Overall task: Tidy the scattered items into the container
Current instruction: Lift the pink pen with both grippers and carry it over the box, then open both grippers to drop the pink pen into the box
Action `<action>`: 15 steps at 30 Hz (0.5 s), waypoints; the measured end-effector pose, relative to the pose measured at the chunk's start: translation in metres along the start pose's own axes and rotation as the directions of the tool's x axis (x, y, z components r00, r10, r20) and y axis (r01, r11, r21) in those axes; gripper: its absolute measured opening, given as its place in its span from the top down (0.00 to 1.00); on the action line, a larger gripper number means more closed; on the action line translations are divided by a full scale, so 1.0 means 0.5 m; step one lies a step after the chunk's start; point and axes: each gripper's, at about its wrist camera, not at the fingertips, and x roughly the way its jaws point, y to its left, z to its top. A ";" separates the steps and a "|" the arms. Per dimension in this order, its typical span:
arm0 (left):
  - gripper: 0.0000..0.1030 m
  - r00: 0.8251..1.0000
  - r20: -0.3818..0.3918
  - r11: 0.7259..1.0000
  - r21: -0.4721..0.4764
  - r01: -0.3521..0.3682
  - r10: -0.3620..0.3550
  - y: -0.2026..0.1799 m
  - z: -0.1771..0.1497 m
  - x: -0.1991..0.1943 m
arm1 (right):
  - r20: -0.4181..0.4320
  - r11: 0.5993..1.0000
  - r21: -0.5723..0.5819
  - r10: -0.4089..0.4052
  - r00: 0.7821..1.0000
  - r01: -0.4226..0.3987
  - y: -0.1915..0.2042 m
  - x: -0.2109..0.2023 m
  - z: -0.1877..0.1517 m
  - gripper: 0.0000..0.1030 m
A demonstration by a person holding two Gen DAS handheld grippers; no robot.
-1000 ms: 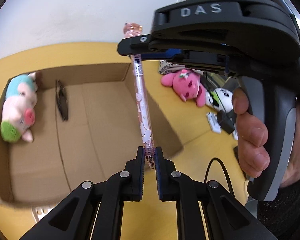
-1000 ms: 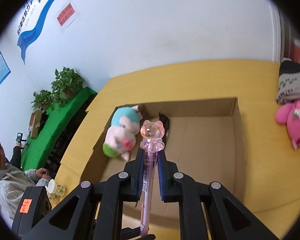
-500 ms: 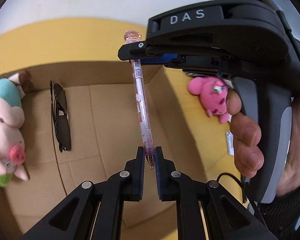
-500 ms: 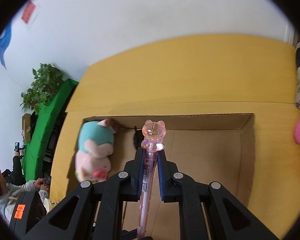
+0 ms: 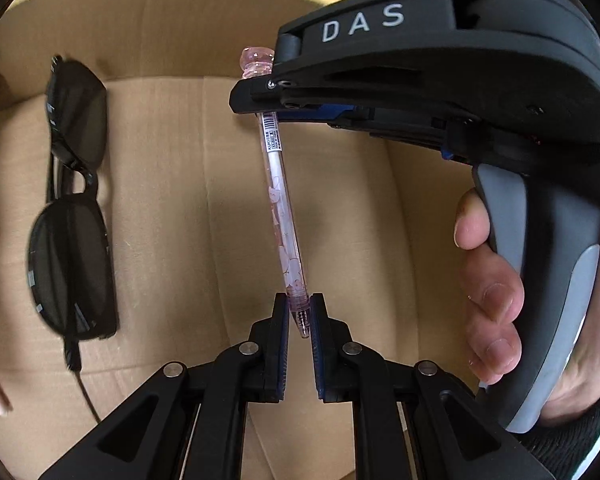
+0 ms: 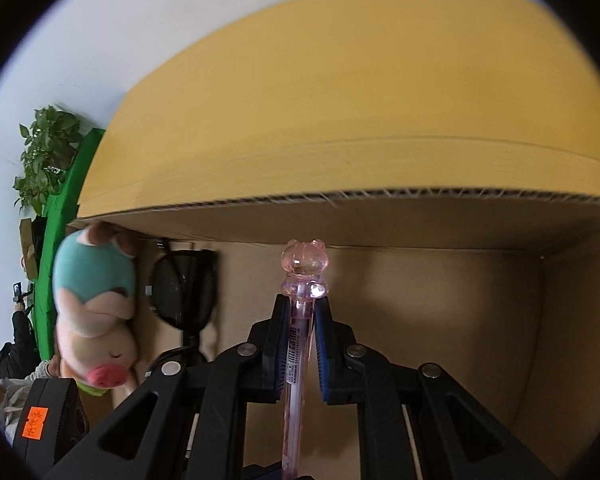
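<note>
A clear pink pen (image 5: 280, 200) with a bear-shaped cap (image 6: 303, 265) is held at both ends over the inside of a cardboard box (image 5: 172, 184). My left gripper (image 5: 299, 312) is shut on the pen's tip. My right gripper (image 6: 302, 312) is shut on the pen just below the cap, and its black body (image 5: 440, 72) fills the upper right of the left wrist view. The box's far wall (image 6: 380, 216) stands close ahead in the right wrist view. Both grippers point down into the box.
Black sunglasses (image 5: 72, 208) lie on the box floor at the left, seen again as sunglasses (image 6: 184, 288) beside a pink and teal plush pig (image 6: 96, 312). A yellow table (image 6: 340, 100) lies beyond the box. A hand (image 5: 488, 292) grips the right handle.
Both grippers have sunk toward the box with the pen between them. The box floor and sunglasses now look much larger, and the pink plush outside the box has left the view.
</note>
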 end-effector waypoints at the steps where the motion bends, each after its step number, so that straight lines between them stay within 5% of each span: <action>1: 0.91 1.000 -0.006 1.000 -0.008 0.010 -0.010 0.003 0.002 0.005 | -0.003 1.000 0.000 -0.003 1.000 0.003 -0.003 0.007 0.000 0.89; 10: 0.90 1.000 -0.009 1.000 -0.023 0.011 -0.011 0.002 -0.004 0.005 | 0.025 1.000 0.005 0.005 1.000 -0.005 -0.020 0.011 -0.009 0.87; 15: 0.84 0.999 0.020 1.000 -0.014 -0.026 0.026 -0.005 -0.023 -0.016 | 0.059 1.000 0.001 -0.001 0.998 0.001 -0.033 -0.031 -0.027 0.66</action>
